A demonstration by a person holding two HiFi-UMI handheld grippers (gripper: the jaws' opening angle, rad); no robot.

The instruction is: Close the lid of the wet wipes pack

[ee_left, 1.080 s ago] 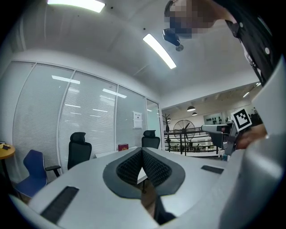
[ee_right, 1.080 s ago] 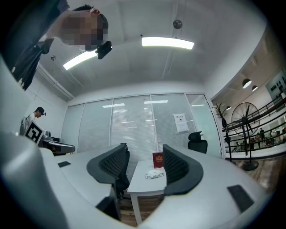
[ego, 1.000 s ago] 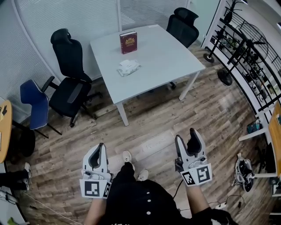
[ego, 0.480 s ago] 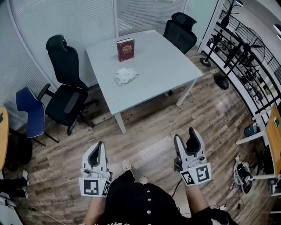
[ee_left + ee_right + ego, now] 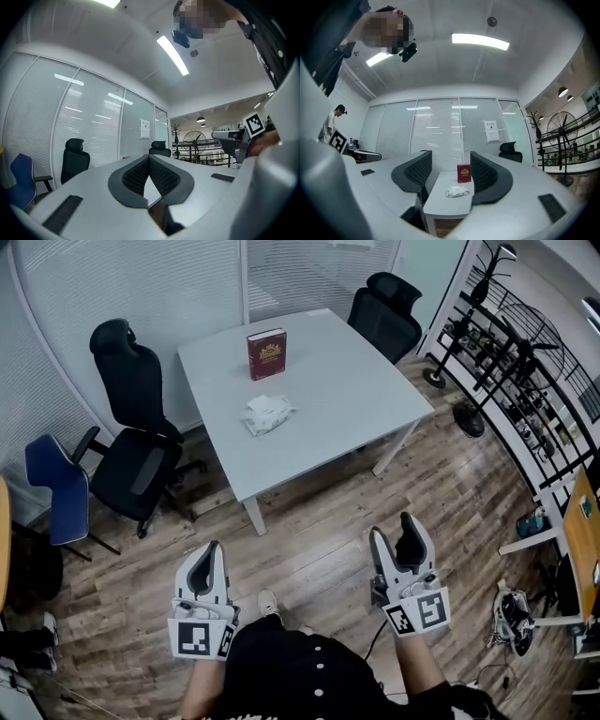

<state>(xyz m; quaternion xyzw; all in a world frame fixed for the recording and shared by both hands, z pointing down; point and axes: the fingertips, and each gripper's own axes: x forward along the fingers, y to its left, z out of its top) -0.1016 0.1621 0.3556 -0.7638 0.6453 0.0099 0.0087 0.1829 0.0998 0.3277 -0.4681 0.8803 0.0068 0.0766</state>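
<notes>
The white wet wipes pack point(image 5: 267, 413) lies on the light grey table point(image 5: 356, 381) across the room, in front of an upright dark red book point(image 5: 266, 353). Through the right gripper view the pack point(image 5: 457, 191) shows between the jaws, far off. Both grippers are held low near the person's body, well short of the table. My left gripper point(image 5: 207, 563) has its pads touching at the tips, shut on nothing point(image 5: 149, 158). My right gripper point(image 5: 399, 538) stands open with a wide gap point(image 5: 451, 169). Whether the pack's lid is up is too small to tell.
A black office chair point(image 5: 131, 427) and a blue chair point(image 5: 54, 488) stand left of the table; another black chair point(image 5: 386, 313) is behind it. A black rack with a fan point(image 5: 525, 352) lines the right wall. Wood floor point(image 5: 319, 512) lies between me and the table.
The view has shifted slightly forward toward the table; chairs and table sit a little lower-left in the frame. Both grippers keep the same pose.
</notes>
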